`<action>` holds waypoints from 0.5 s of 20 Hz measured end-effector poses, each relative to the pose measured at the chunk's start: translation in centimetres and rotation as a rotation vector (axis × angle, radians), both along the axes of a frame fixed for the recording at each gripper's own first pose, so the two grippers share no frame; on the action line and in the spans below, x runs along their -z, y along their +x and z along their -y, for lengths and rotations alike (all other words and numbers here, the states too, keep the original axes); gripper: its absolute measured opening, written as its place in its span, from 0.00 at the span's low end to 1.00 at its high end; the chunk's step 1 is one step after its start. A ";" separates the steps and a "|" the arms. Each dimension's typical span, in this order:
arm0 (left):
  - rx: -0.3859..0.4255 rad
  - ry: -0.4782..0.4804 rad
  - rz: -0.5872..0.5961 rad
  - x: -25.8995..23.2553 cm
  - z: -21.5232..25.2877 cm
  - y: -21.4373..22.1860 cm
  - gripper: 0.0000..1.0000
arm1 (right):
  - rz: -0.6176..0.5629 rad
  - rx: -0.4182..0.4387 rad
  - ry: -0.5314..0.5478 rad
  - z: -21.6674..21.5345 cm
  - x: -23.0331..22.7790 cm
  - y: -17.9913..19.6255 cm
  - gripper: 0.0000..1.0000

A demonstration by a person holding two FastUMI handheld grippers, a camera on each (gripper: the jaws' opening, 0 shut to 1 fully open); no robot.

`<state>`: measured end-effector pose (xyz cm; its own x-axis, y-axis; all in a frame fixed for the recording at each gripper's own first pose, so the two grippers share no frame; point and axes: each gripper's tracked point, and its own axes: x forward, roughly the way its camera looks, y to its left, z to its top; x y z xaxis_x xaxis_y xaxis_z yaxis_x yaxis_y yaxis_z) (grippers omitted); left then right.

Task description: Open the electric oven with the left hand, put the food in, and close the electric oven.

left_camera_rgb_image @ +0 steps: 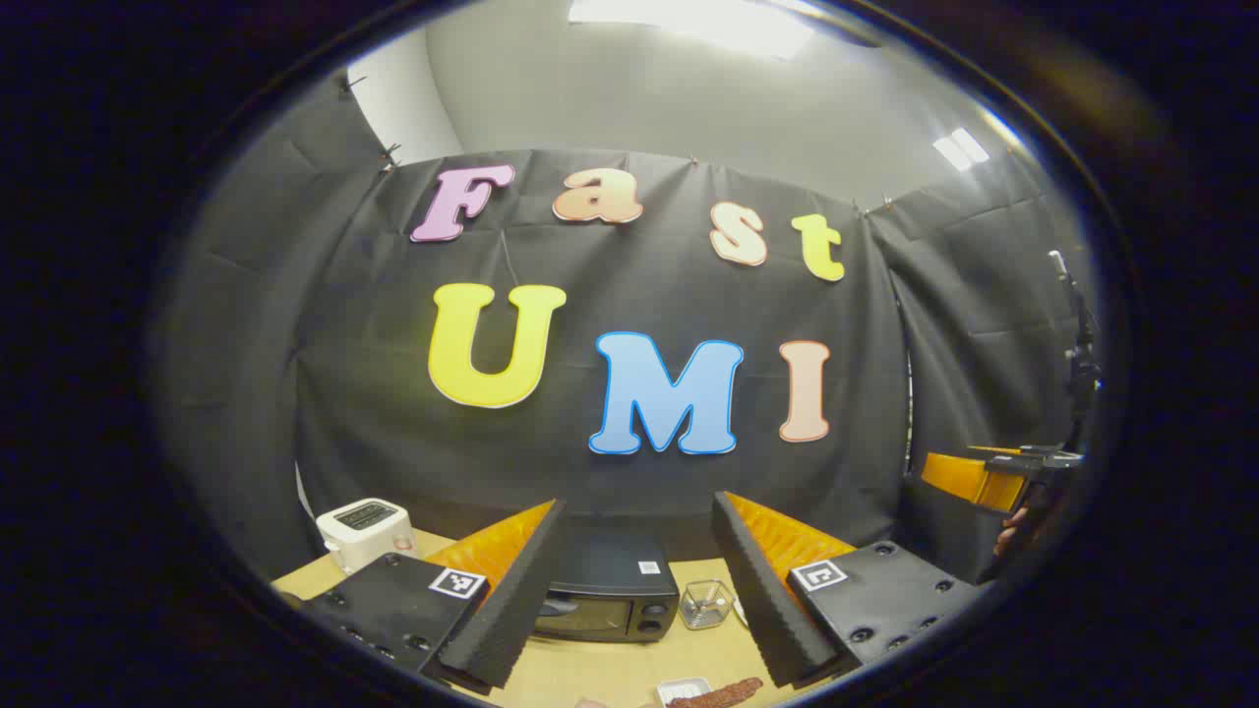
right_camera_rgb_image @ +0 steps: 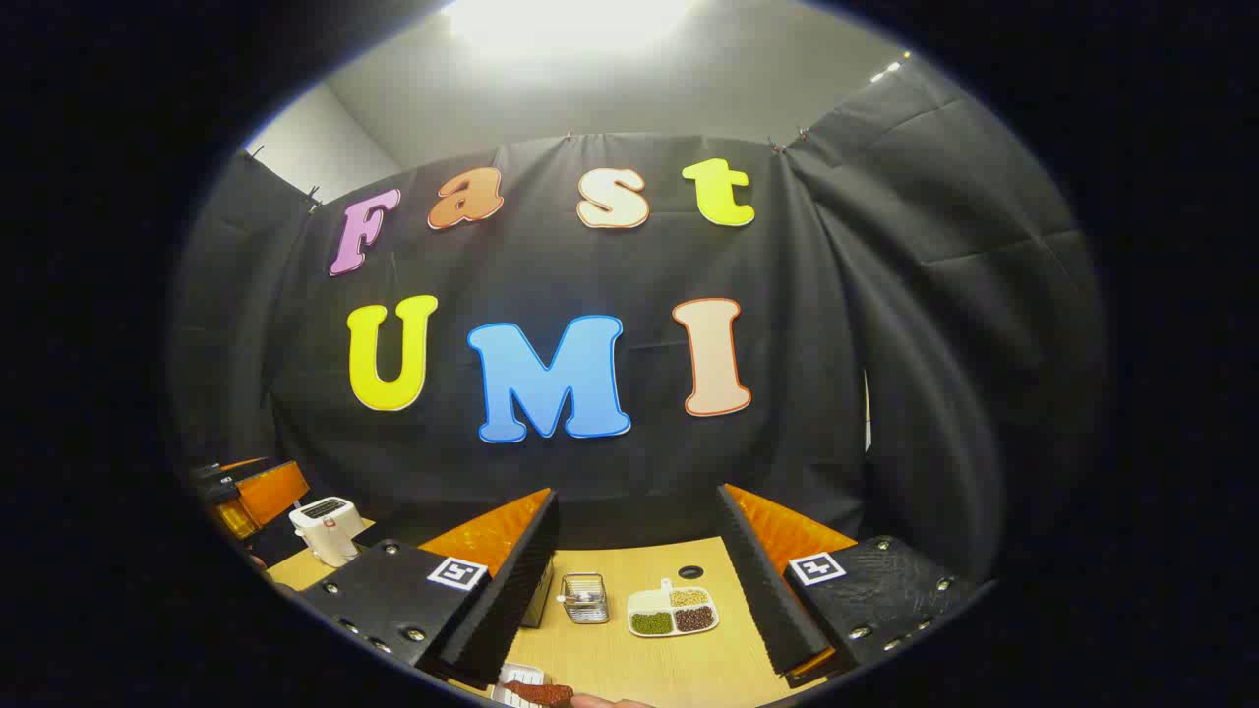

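Both grippers, left gripper [left_camera_rgb_image: 639, 590] and right gripper [right_camera_rgb_image: 634, 590], sit wide w/ nothing held, oven [left_camera_rgb_image: 610, 595] shut at bottom centre of the left gripper view btwn its fingers, food [left_camera_rgb_image: 713, 694] at the bottom edge, so you risk clipping the glass jar [left_camera_rgb_image: 706, 603] just right of the oven when reaching for the door.

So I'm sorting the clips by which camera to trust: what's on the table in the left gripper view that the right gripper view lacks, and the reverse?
Left gripper view alone: the black electric oven, door closed, between its open hand-held gripper fingers, and a clear glass container beside it.

Right gripper view alone: a divided dish of beans and grains, a small wire basket, and a dark hole in the tabletop.

Both: the white toaster on the wooden table, and the brown food on a small white tray at the near edge.
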<state>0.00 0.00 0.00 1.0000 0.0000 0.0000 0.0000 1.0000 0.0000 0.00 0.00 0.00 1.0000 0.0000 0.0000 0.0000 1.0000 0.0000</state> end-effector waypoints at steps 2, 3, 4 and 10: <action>0.014 0.009 0.018 -0.6 0.3 0.2 1.00 | 0.006 0.003 0.002 0.1 -0.2 0.4 0.96; 0.014 0.020 0.026 -0.8 0.2 0.2 1.00 | 0.015 0.006 0.000 0.1 -0.5 0.6 0.96; 0.013 0.028 0.031 -1.0 0.2 0.2 1.00 | 0.023 0.005 -0.007 0.2 -0.9 0.9 0.96; -0.005 0.038 0.036 -0.8 -0.3 0.1 1.00 | 0.037 -0.017 -0.037 -0.5 -1.3 1.4 0.96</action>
